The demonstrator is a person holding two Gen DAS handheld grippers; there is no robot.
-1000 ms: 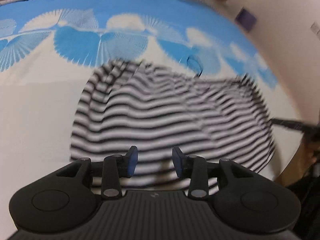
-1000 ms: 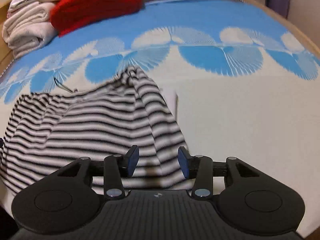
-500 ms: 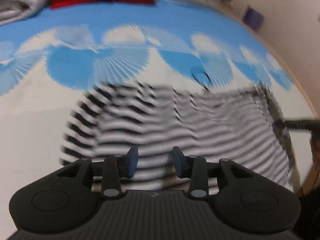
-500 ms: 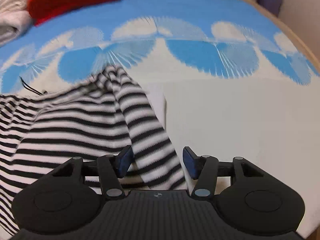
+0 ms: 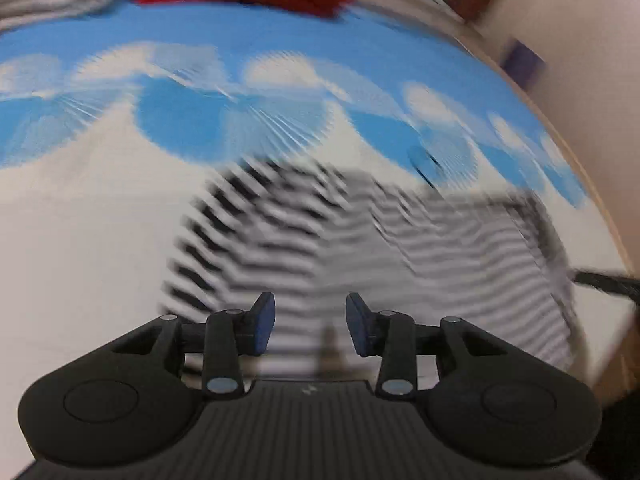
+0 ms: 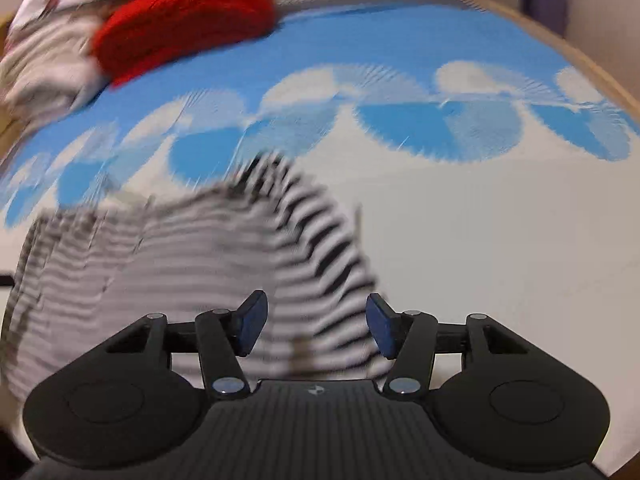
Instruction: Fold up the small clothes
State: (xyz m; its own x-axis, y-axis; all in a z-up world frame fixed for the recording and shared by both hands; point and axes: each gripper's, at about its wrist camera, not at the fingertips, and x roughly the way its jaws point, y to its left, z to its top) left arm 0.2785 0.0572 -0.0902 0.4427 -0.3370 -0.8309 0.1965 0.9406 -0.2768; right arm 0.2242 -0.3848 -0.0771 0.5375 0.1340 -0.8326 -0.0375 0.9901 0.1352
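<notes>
Between the blue pads of our left gripper (image 5: 308, 322) there is only a gap, with the near hem of the striped garment (image 5: 360, 240) lying on the sheet beyond it; these tongs stand moderately apart and hold nothing. Our right gripper (image 6: 314, 328) stands wider, its pads clear of the cloth, and a striped fold (image 6: 320, 248) runs up between them without being pinched. We judge that both tools hang over the garment's near edge, one toward each side, because that is where a fold would start: two grips on one hem let the cloth be carried over evenly.

The garment itself lies spread on the bedsheet (image 6: 500, 240), a pale sheet with blue fan shapes, and one side is bunched into a raised ridge, so it is not yet flat or folded. Both views are smeared by motion, so finer creases cannot be read.

Farther back, a red bundle (image 6: 184, 20) and pale folded linen (image 6: 44, 68) sit at the sheet's far end, well apart from our work.
</notes>
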